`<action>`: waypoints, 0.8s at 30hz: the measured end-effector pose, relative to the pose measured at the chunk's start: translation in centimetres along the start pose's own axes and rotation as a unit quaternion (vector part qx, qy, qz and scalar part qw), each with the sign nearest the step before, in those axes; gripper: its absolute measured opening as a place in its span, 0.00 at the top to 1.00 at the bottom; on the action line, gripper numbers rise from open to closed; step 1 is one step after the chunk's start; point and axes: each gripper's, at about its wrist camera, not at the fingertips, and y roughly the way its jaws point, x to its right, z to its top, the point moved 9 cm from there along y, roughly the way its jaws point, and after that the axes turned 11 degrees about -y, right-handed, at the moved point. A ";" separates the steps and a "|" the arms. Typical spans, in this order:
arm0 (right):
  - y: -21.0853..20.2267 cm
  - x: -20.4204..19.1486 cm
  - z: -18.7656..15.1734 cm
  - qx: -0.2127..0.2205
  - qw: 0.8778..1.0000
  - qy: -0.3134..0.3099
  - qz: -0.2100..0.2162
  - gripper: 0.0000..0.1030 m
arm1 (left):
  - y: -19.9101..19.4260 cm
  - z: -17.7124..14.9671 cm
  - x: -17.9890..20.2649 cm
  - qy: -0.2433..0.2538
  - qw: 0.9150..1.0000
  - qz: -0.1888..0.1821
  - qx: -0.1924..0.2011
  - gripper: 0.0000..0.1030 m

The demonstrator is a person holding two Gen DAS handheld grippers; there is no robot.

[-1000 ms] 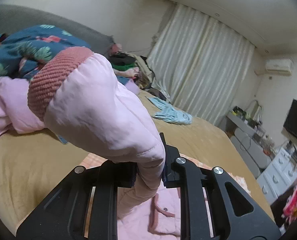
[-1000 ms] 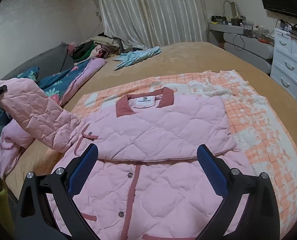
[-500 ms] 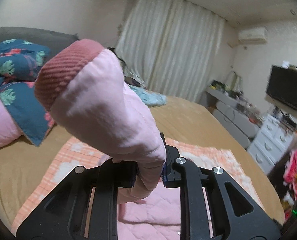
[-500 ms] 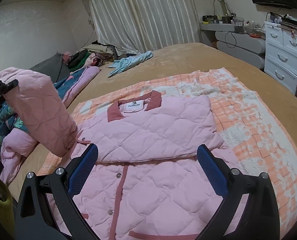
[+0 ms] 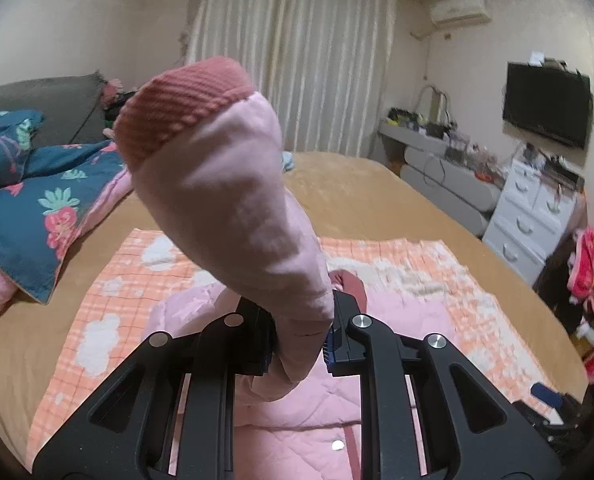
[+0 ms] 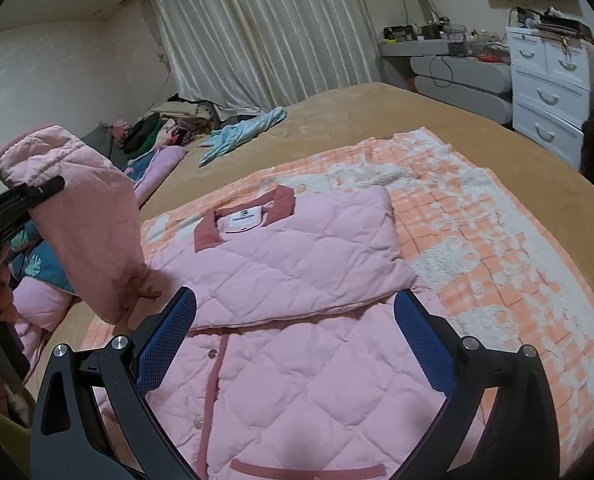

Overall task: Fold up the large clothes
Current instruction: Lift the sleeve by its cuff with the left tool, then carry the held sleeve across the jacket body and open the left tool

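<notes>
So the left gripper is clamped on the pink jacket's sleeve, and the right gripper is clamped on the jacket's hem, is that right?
Not quite. The left gripper is indeed clamped on the sleeve of the pink jacket, but the right gripper holds nothing: the right wrist view shows its jaws wide open above the jacket's front, with no cloth between the pads.

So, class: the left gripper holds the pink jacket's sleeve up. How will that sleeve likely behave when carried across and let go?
The sleeve, pinched in the left gripper, stands up past the jaws, so its quilted padding probably gives it some body. It still bends where it meets the jacket, so it should flop flat once released. Being puffy, it may spring back a little.
</notes>
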 end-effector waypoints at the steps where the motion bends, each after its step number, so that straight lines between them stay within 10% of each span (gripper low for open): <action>1: 0.0 0.2 -0.1 0.000 1.000 0.002 -0.001 0.04 | 0.2 -0.3 0.3 0.005 1.000 -0.001 -0.003 0.89; 24: 0.4 5.8 -2.5 -0.005 0.997 0.069 -0.036 0.04 | 7.7 -13.9 7.1 0.137 0.982 -0.009 -0.133 0.89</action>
